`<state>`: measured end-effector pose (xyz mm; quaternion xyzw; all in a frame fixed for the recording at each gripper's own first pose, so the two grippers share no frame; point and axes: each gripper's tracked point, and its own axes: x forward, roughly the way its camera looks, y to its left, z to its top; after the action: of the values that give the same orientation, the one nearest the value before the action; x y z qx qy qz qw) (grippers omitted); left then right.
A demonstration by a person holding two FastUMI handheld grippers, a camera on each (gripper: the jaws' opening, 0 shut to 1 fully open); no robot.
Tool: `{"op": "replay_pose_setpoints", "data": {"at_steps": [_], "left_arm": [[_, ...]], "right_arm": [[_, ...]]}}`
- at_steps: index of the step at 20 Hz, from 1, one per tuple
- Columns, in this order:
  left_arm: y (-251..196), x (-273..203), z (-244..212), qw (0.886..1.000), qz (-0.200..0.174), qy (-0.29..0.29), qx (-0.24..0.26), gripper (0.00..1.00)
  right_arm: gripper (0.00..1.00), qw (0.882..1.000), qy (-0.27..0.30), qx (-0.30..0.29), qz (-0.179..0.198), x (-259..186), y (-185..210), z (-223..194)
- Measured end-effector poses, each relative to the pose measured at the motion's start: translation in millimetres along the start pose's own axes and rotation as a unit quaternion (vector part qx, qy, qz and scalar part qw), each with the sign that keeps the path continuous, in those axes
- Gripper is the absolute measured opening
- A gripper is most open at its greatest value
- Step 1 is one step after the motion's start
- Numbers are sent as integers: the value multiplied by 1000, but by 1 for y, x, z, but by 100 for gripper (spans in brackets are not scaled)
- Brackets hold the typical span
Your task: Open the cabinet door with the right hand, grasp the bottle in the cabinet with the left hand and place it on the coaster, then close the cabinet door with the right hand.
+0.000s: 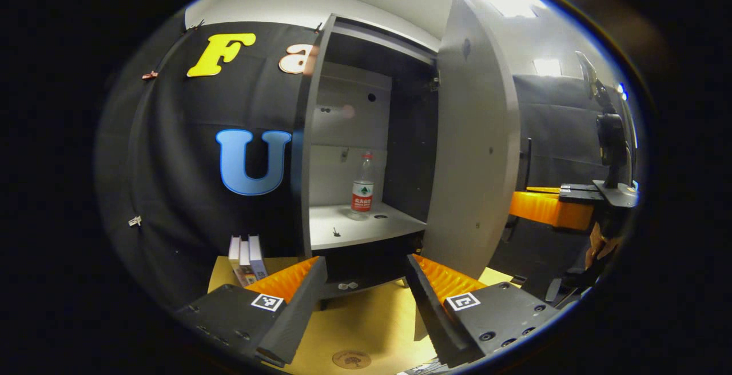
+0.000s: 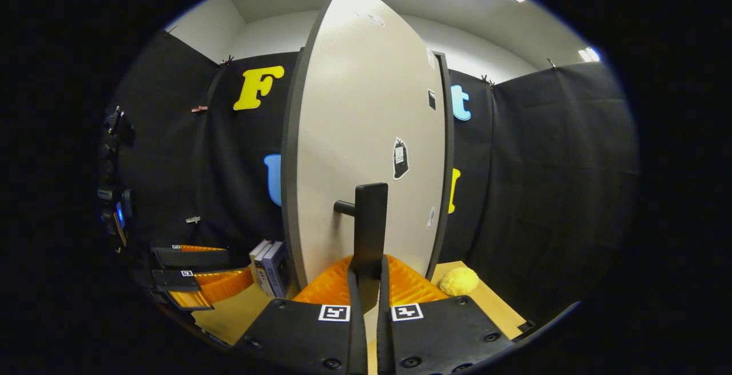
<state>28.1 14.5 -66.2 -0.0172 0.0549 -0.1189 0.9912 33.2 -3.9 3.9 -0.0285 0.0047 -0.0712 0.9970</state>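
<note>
1. Cabinet: open, at 12 o'clock in the left gripper view. Door swung wide, held by its handle. Risk: likely to drift back across the opening if the handle slips free, blocking the reach.
2. Right gripper: clenched on the handle, one finger each side of the bar. Seen at 3 o'clock in the left gripper view. Risk: a sideways pull could twist the bar out of the pads or strain the hinge.
3. Left gripper: released, jaws wide, hanging in front of the cabinet and well apart from the bottle. Seen at 8 o'clock in the right gripper view. Risk: a finger may catch the shelf edge or door edge on the way in.
4. Counter: books upright at 8 o'clock; yellow lump beside the door at 5 o'clock in the right gripper view.
5. Bottle: upright on the shelf, near its back. Clear and tall, so probably easy to tip with an off-centre approach. Label red and green, writing too small to read.
6. Coaster: flat on the counter at 6 o'clock, between the fingers; a printed motif, unreadable. Small target, so the bottle may land off-centre.
</note>
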Motion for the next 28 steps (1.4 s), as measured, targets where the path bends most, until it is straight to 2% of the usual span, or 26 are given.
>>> {"op": "replay_pose_setpoints", "data": {"at_steps": [3,8,12,15,20,23,28], "left_arm": [[-14,17,4,1000,1,-5,8,88],[-43,57,20,1000,3,-23,-5,88],[-66,92,30,999,15,-37,9,88],[-83,114,33,999,25,-41,16,88],[-97,140,34,998,45,-39,20,86],[-94,155,39,997,65,-42,26,88],[-70,195,63,990,108,-68,52,86]], "right_arm": [[11,1000,10,10,-4,-9,-20,-1],[10,1000,15,-2,-18,-18,-73,-1],[10,999,17,-14,-29,-26,-118,-1],[5,1000,13,-6,-25,-31,-149,1],[5,1000,9,12,-9,-32,-191,2],[5,998,15,49,37,-34,-191,-4],[8,994,23,59,87,-40,-192,-7]]}}
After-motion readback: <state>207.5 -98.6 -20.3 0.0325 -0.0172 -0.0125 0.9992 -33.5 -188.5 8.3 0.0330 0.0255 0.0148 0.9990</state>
